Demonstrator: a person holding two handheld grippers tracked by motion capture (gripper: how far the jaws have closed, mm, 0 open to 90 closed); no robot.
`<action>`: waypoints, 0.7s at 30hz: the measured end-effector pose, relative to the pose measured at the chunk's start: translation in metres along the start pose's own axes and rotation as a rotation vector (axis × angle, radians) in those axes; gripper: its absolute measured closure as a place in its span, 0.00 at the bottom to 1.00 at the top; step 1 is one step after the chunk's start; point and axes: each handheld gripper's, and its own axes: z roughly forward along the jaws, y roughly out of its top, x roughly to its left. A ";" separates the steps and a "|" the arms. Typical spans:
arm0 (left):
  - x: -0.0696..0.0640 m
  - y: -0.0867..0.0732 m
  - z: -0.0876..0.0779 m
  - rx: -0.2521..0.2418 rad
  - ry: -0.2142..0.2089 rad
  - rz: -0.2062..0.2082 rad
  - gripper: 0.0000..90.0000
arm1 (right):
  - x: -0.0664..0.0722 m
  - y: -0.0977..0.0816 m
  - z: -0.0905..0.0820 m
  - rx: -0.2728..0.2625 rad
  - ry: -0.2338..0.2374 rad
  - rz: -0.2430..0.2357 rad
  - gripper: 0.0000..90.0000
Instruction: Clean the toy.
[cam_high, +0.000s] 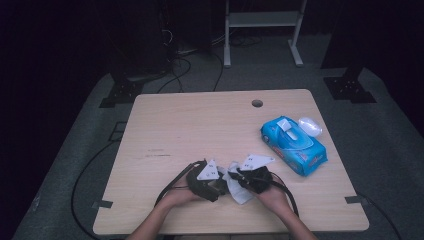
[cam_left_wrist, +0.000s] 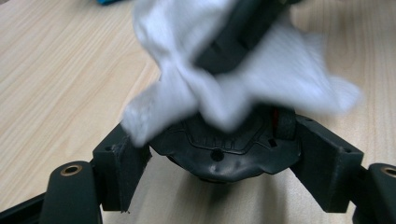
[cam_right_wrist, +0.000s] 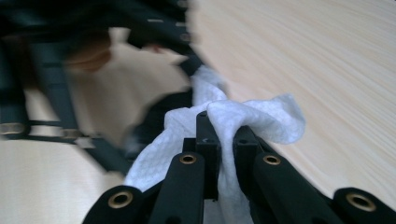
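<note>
Two grippers meet near the front edge of the table (cam_high: 165, 120), both working on one small black object and a white wipe.

Left gripper (cam_high: 216, 186): jaws spread partway and clamped on a rounded black object (cam_left_wrist: 224, 149), looks like a watch body or similar, cannot tell exactly. In the left gripper view the object sits between the two jaw pads, touching both, just above the wood. The left hand (cam_high: 175, 196) comes in from the bottom of the high view.

Right gripper (cam_high: 241, 176): jaws pressed together, pinching the wipe (cam_right_wrist: 243, 119). In the right gripper view the wipe is bunched over and between the jaw tips, with folds hanging down both sides. The right hand (cam_high: 274, 195) is behind it.

The wipe (cam_left_wrist: 187, 79) is draped over the top of the black object in the left gripper view, with the right gripper's dark tip pushed into it from above; blurred there. In the high view the wipe (cam_high: 239, 189) shows as a crumpled white patch between the two grippers, low end reaching toward the front edge.

Blue wipe pack (cam_high: 292, 145) lies to the right on the table, well apart from the grippers, flap lifted with a white sheet at the opening. A clear lid-like piece (cam_high: 310, 126) lies just beside its far end. A cable hole (cam_high: 257, 103) is near the table's far edge.
</note>
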 end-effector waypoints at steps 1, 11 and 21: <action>-0.001 0.000 0.001 -0.002 -0.003 0.001 0.27 | -0.002 -0.001 -0.001 -0.002 0.009 0.018 0.95; -0.006 0.001 0.005 0.023 -0.019 0.029 0.27 | 0.011 0.004 0.008 -0.006 -0.043 -0.046 0.95; -0.006 -0.001 0.008 0.039 -0.027 0.031 0.27 | 0.013 0.004 0.009 0.007 -0.061 -0.050 0.95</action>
